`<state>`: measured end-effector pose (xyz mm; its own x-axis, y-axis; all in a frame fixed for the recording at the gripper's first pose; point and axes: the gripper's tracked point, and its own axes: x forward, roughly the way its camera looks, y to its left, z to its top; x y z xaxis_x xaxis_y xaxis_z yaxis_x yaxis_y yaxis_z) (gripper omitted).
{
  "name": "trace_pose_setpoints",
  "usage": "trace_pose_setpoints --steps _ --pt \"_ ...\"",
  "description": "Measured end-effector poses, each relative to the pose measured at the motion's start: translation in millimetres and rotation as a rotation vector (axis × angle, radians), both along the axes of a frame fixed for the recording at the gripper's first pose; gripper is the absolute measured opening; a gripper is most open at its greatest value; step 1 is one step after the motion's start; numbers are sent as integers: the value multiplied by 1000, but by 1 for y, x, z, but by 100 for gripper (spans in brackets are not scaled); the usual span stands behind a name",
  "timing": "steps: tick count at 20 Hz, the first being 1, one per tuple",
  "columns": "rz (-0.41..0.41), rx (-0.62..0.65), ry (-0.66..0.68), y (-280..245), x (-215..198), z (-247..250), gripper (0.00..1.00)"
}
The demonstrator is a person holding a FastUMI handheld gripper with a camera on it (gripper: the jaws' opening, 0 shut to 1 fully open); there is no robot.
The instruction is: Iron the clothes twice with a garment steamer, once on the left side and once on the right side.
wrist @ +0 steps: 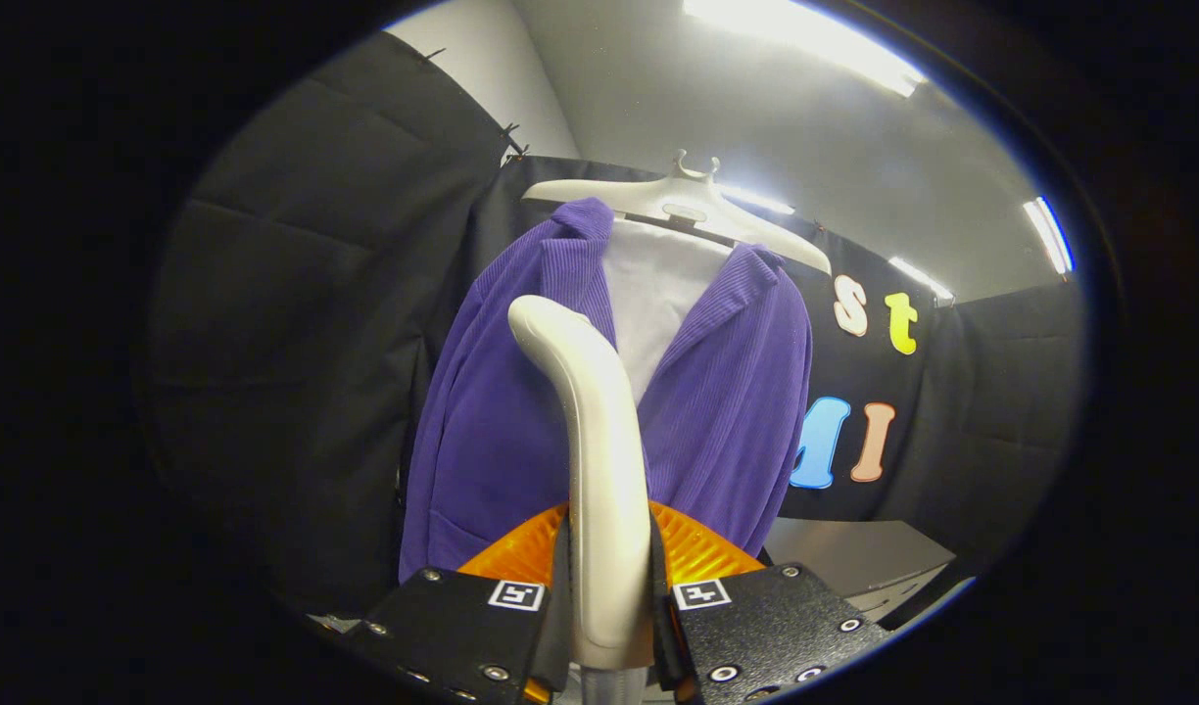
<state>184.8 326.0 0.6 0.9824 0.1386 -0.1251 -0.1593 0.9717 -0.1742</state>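
A purple ribbed jacket (727, 411) hangs open on a white hanger (683, 201), with a white board (658, 294) showing between its lapels. My gripper (607, 597) is shut on the cream handle of the garment steamer (599, 441), which rises upright between the fingers (560, 587). The steamer's head curves toward the jacket's left front panel, around chest height. Whether the head touches the cloth is hidden by the handle.
Black quilted cloth walls (296, 323) stand left of and behind the jacket. A grey cabinet or table top (854, 553) lies low at the right, beyond the fingers. Ceiling lights (805, 39) glow overhead.
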Motion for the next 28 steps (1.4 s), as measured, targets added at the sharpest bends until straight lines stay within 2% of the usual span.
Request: trace_pose_setpoints --steps 8,11,16,21,25,28 --pt "24 -80 27 9 -26 -54 33" --pt "66 -52 132 23 -37 -97 33" --pt "70 -110 193 21 -40 -137 34" --pt "97 -134 272 24 -70 -193 33" --pt "101 -154 342 16 -81 -225 33" --pt "103 -99 381 -5 -104 -231 33"
